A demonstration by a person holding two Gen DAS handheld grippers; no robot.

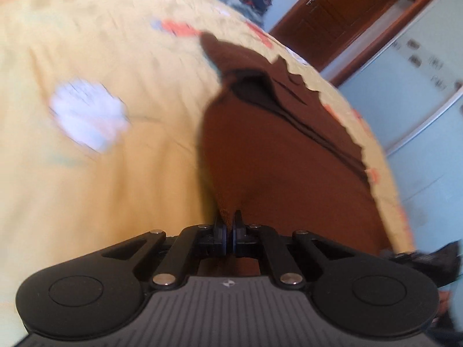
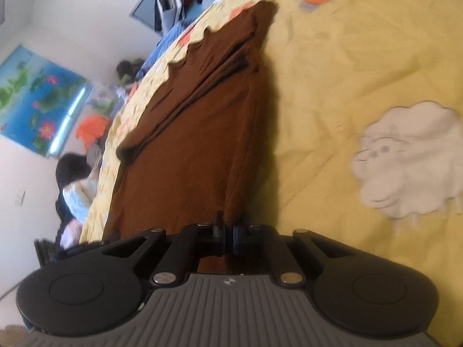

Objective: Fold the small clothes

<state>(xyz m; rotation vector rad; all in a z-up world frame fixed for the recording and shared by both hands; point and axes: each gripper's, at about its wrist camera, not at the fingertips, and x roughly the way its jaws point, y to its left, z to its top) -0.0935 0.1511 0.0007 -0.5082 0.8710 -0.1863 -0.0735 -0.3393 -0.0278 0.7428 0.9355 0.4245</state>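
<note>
Black claw (image 1: 230,225), silver screws, ribbed grey housing

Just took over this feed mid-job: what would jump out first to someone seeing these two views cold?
The brown garment dominates, stretched along the scalloped edge of the yellow bedspread, with both the left gripper and right gripper shut on its near edge. Next is the white sheep patch on the bedspread, to the right of the garment in the right wrist view.

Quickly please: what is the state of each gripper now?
Left gripper: closed on the brown garment.
Right gripper: closed on the same garment's edge.
</note>
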